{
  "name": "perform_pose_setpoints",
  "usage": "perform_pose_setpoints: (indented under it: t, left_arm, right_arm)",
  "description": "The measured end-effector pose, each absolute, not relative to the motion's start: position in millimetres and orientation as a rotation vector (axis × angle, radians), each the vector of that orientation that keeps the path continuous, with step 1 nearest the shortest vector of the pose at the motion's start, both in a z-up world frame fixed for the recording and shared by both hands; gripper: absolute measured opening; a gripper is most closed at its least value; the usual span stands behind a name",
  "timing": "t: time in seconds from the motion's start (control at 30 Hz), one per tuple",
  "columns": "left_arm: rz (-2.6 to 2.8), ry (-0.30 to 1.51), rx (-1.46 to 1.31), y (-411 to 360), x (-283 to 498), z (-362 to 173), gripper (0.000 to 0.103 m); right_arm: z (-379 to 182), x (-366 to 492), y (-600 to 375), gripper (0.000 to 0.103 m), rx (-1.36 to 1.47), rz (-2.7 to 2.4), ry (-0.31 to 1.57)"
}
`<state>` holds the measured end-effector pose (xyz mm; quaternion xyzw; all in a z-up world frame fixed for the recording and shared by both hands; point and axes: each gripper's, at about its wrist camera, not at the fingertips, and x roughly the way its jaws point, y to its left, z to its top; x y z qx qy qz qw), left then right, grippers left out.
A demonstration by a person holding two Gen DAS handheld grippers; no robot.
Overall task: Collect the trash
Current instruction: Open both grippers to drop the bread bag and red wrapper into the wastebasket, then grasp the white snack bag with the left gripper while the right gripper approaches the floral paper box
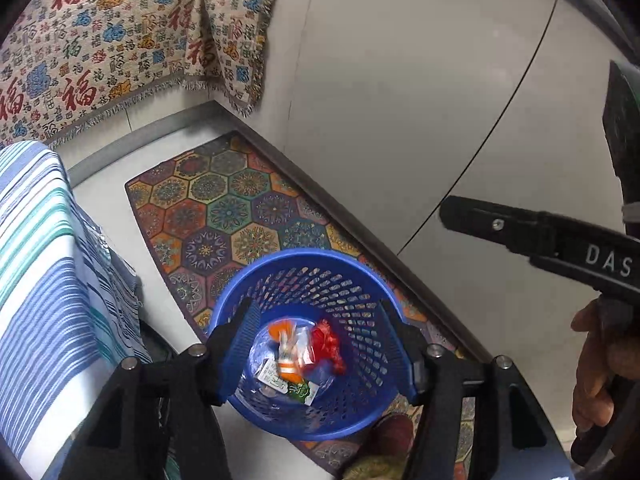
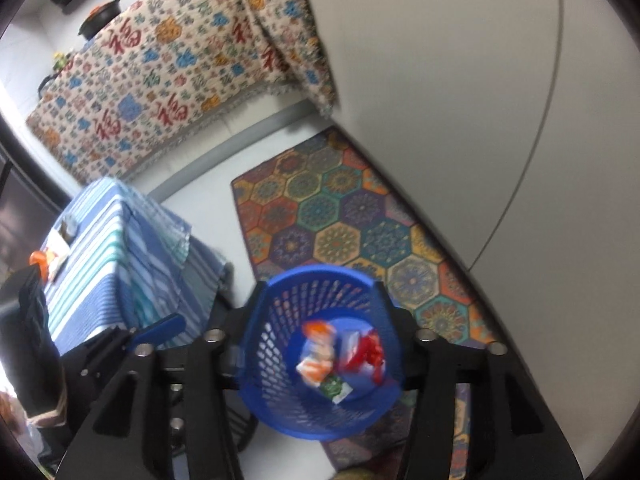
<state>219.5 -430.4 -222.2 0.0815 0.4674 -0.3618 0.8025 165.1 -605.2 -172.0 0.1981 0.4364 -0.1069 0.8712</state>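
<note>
Both claws gape empty above the basket.
Round blue perforated plastic basket (image 1: 320,344) holds crinkly wrappers (image 1: 296,360); left claw (image 1: 320,340), right claw (image 2: 320,332) apart.

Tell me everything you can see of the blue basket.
The basket is round, of blue plastic as it looks, with a solid rim and walls pierced by many small holes. It stands upright on the floor, partly on the patterned mat, beside the striped cloth. Inside lie wrappers: an orange one, a red one, a green one. Both grippers hang above it, and neither seems to touch it.
</note>
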Motion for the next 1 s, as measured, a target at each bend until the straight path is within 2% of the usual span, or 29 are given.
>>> perform_pose_setpoints:
  t: [0.13,0.2,0.4,0.67,1.0]
  left_arm:
    - [-0.773,0.953,0.149,-410.5,205.8,-198.6,0.061]
    - [-0.773,0.924,0.137,-393.0,194.3,-182.3,0.061]
    - [-0.695,0.881,0.138,-321.7,164.4,-151.3,0.065]
    - [-0.397,0.948,0.136,-183.3,141.7,-166.9,0.065]
    - [-0.122,0.962,0.056,-41.7,155.0,-171.2,0.065]
  right_arm:
    - [-156.0,160.6,-601.2,0.088,0.364,-0.246,0.858]
    - [-149.8,162.7,-594.9,0.092,0.345,-0.247,0.845]
    - [-131.1,167.2,-555.6,0.095,0.268,-0.198,0.792]
    - [-129.4,179.0,-416.2,0.095,0.104,0.111,0.820]
    - [-159.9,176.2,-250.5,0.095,-0.128,0.419,0.924]
